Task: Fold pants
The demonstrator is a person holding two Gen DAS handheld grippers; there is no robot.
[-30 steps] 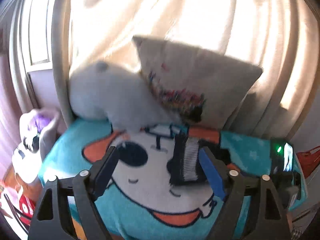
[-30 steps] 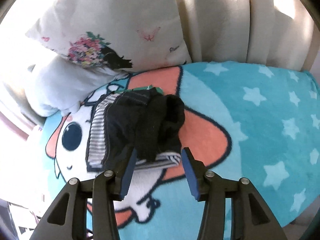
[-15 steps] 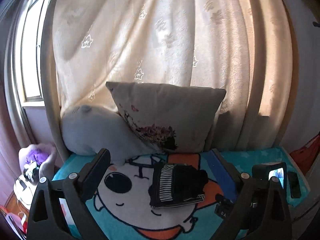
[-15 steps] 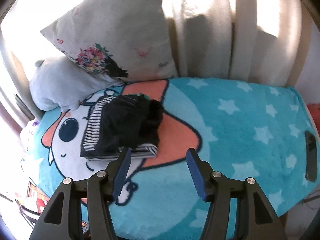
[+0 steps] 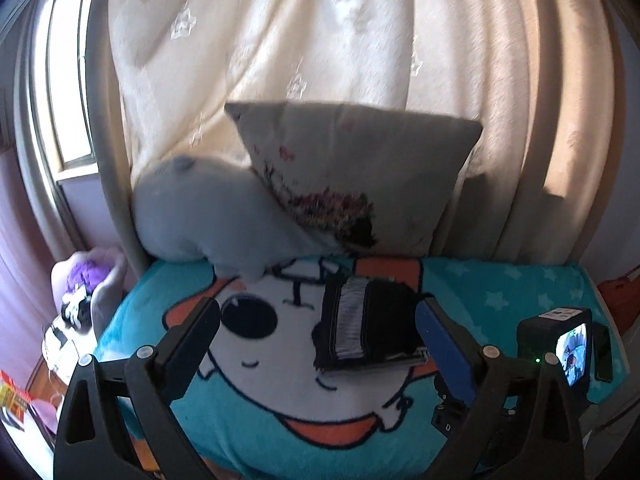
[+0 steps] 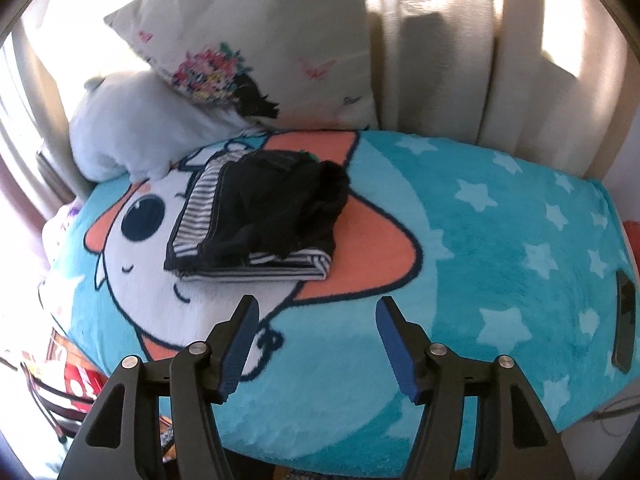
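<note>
Black pants (image 6: 276, 204) lie folded in a bundle on top of a folded striped garment (image 6: 200, 204), on a turquoise cartoon blanket (image 6: 500, 248). The stack also shows in the left wrist view (image 5: 370, 324). My right gripper (image 6: 316, 312) is open and empty, hovering just in front of the stack. My left gripper (image 5: 318, 320) is open and empty, held above the blanket with the stack behind its right finger.
A floral pillow (image 6: 256, 48) and a white plush cushion (image 6: 128, 128) lean against cream curtains behind the stack. A small camera with a lit screen (image 5: 560, 344) stands at the right. A dark phone (image 6: 626, 320) lies near the blanket's right edge.
Both grippers have shifted while staying open. The left view dropped and came closer to the blanket. The right gripper drew nearer to the stack again. The clothes have not moved.
</note>
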